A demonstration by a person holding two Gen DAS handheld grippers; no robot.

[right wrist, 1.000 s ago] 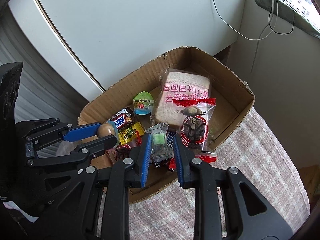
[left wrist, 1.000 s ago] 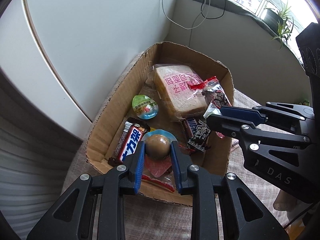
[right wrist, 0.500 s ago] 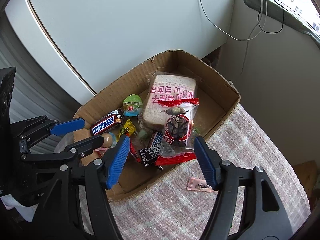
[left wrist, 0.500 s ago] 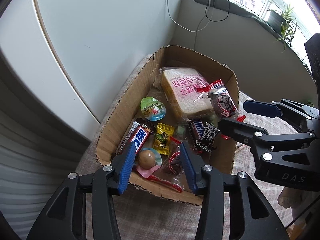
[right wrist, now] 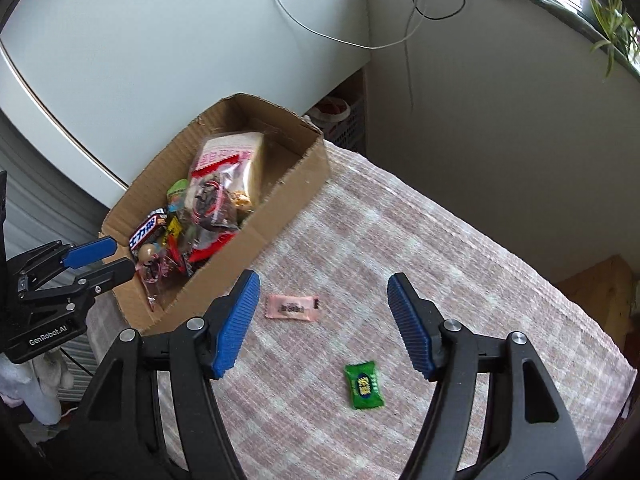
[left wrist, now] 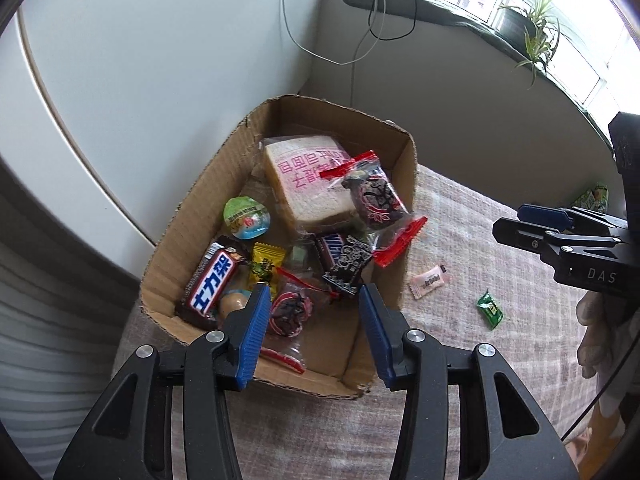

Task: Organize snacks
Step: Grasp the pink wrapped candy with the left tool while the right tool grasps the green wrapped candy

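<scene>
- cardboard box (left wrist: 224,184) full of snacks, ahead of the left gripper (left wrist: 312,320), whose jaws are spread and empty over its near end
- right gripper (right wrist: 322,320) jaws wide, nothing held
- pink candy (right wrist: 292,308) between right jaws, near the left pad
- green candy (right wrist: 364,385) nearer the camera, between them
- box floor detail only in left view

Snacks (left wrist: 312,216) in box (right wrist: 288,196), two candies (right wrist: 292,308) probably on cloth (right wrist: 440,248) beside it
</scene>
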